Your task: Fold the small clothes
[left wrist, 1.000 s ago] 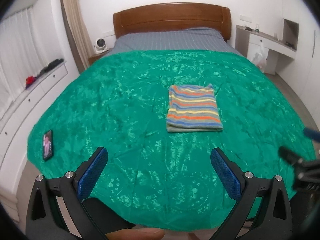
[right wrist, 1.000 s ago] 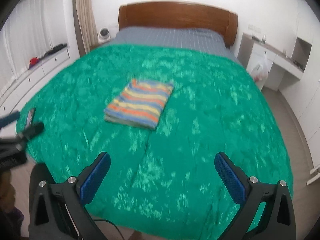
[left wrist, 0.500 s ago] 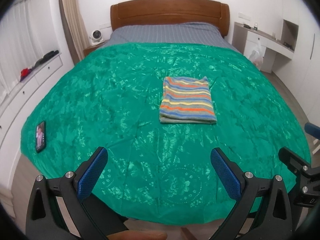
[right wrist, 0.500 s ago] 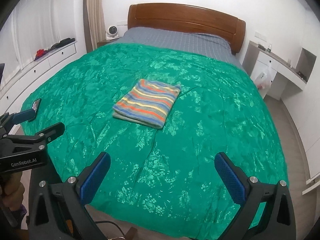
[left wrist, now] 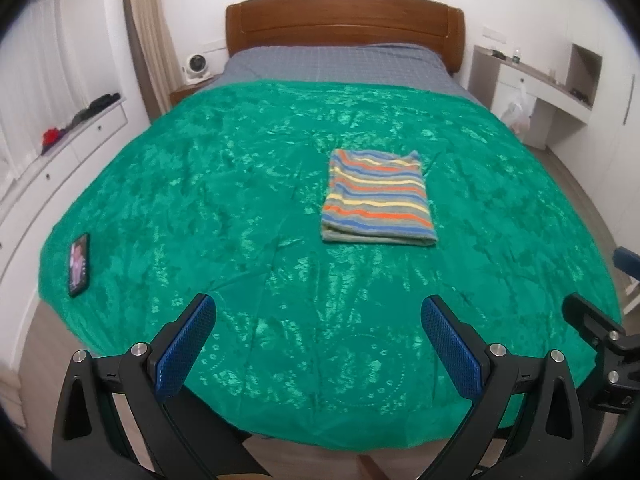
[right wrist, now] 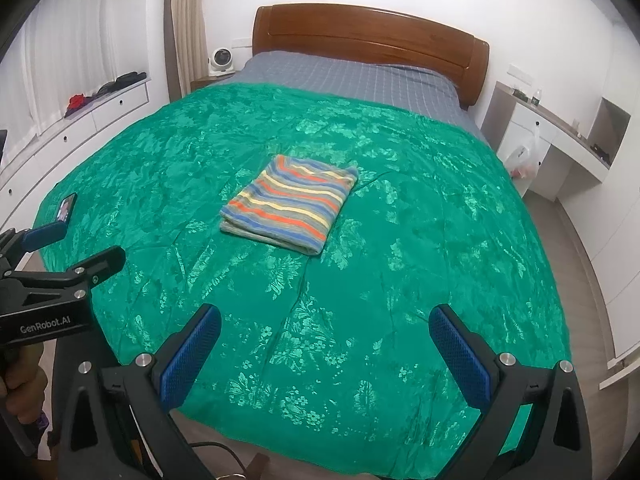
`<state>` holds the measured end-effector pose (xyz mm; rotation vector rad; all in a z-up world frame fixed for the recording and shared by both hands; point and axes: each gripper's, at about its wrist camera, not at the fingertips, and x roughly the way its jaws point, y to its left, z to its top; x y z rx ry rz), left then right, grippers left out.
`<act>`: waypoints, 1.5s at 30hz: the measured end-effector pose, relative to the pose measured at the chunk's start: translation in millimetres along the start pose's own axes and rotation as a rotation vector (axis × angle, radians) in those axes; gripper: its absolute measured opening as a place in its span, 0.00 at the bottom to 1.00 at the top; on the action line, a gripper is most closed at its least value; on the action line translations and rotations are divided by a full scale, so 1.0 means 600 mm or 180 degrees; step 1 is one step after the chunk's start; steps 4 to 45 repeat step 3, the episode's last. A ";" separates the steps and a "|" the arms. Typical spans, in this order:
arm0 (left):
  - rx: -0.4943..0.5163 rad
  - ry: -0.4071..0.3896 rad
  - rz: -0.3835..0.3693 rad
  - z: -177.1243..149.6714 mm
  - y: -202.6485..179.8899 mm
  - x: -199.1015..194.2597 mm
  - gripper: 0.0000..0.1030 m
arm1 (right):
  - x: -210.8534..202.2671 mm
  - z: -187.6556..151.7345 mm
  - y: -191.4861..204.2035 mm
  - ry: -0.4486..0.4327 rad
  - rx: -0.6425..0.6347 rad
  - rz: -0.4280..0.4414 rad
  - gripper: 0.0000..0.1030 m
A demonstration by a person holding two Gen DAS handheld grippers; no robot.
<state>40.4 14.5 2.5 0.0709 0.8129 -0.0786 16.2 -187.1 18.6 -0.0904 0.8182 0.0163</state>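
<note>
While the folded, multicoloured striped knit garment (left wrist: 378, 199) lies flat mid-bed on the shiny green patterned bedspread (left wrist: 240, 200) — long axis toward the wooden headboard (left wrist: 344, 20) — the left gripper (left wrist: 316, 340) and right gripper (right wrist: 324, 350) hover spread wide, empty. The left one reads "GenRobot.AI".

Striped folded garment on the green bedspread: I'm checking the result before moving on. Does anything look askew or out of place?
The striped folded knit garment lies flat and neatly squared on the green floral bedspread. The only stray item is a black smartphone near the bedspread's left edge.
</note>
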 end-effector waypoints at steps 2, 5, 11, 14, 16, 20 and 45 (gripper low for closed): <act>0.0002 0.0001 0.0024 -0.001 -0.001 0.001 0.99 | 0.001 0.000 0.000 0.0001 0.0002 0.0005 0.99; 0.0017 0.0003 0.0022 -0.002 -0.002 0.001 0.99 | 0.001 0.000 -0.001 0.0001 0.0006 0.0011 0.99; 0.0017 0.0003 0.0022 -0.002 -0.002 0.001 0.99 | 0.001 0.000 -0.001 0.0001 0.0006 0.0011 0.99; 0.0017 0.0003 0.0022 -0.002 -0.002 0.001 0.99 | 0.001 0.000 -0.001 0.0001 0.0006 0.0011 0.99; 0.0017 0.0003 0.0022 -0.002 -0.002 0.001 0.99 | 0.001 0.000 -0.001 0.0001 0.0006 0.0011 0.99; 0.0017 0.0003 0.0022 -0.002 -0.002 0.001 0.99 | 0.001 0.000 -0.001 0.0001 0.0006 0.0011 0.99; 0.0017 0.0003 0.0022 -0.002 -0.002 0.001 0.99 | 0.001 0.000 -0.001 0.0001 0.0006 0.0011 0.99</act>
